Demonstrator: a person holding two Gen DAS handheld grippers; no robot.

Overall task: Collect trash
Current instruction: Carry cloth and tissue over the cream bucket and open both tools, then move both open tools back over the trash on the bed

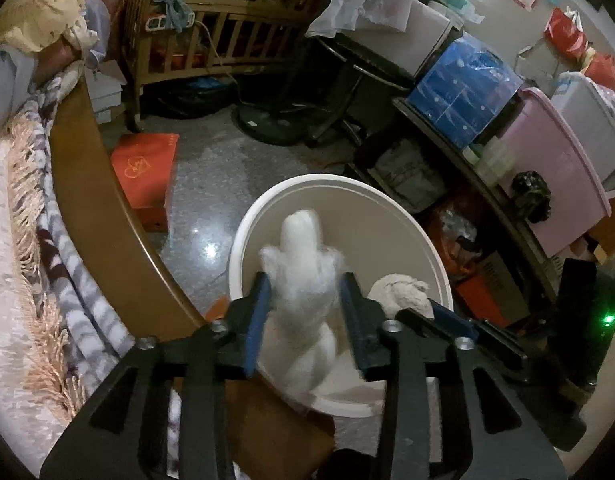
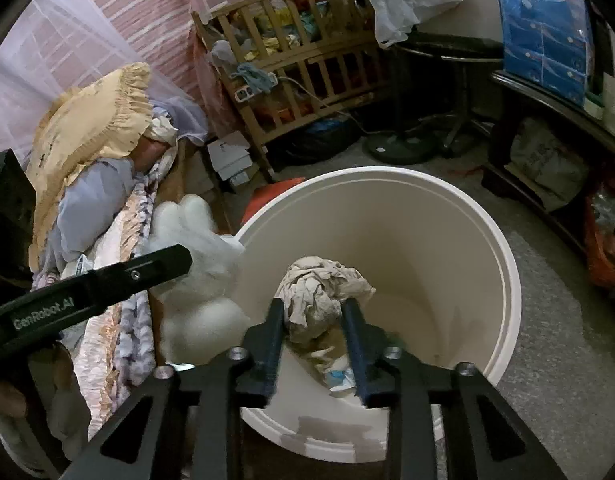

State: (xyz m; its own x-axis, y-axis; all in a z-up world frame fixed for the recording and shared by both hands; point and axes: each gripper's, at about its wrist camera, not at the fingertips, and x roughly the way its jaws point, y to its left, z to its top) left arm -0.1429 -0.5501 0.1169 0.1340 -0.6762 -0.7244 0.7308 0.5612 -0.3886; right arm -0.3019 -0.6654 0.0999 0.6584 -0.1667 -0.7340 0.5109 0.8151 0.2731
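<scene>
Jaws parted, both wads hang inside bucket rim.

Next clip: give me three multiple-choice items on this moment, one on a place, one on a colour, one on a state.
1. Where is the crumpled beige paper wad? A on the floor; B between the fingers of the right gripper, over the round white plastic bucket; C in the wooden crib.
2. What colour is the fluffy wad between the fingers of the left gripper? A white; B blue; C red.
3. How does the bucket stand? A lidded; B tipped over; C upright, mouth open.

Answers: B, the right wrist view shows the paper wad in that gripper's gap above the bucket's mouth; A, it looks white in both views; C, its round rim faces up with no lid.
</scene>
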